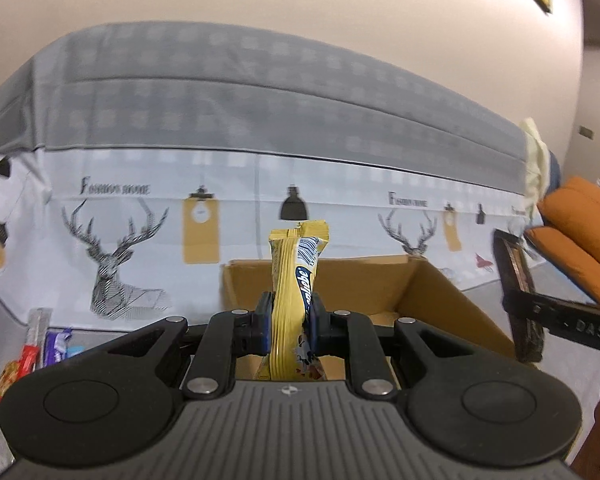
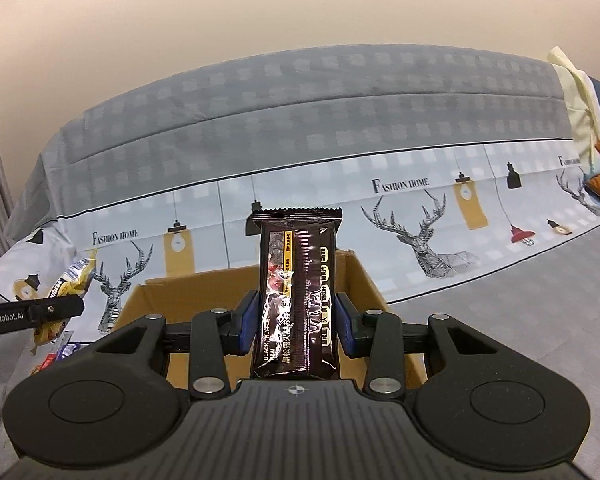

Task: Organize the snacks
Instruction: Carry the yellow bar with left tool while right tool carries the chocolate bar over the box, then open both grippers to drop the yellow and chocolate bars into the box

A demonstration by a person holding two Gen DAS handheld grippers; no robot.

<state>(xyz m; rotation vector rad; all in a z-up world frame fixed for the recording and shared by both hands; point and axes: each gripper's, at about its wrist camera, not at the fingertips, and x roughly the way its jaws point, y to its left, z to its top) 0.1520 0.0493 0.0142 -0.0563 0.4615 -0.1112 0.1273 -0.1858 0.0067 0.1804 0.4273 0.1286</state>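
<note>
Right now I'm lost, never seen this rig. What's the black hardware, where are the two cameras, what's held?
No robot: a person holds a two-finger tool in each hand, each with a fisheye camera looking along its fingers. In the left view, the left tool is shut on a yellow snack packet. In the right view, the right tool is shut on a dark snack packet. Both face an open cardboard box on a grey bed. More loose snacks lie left of the box.
</note>
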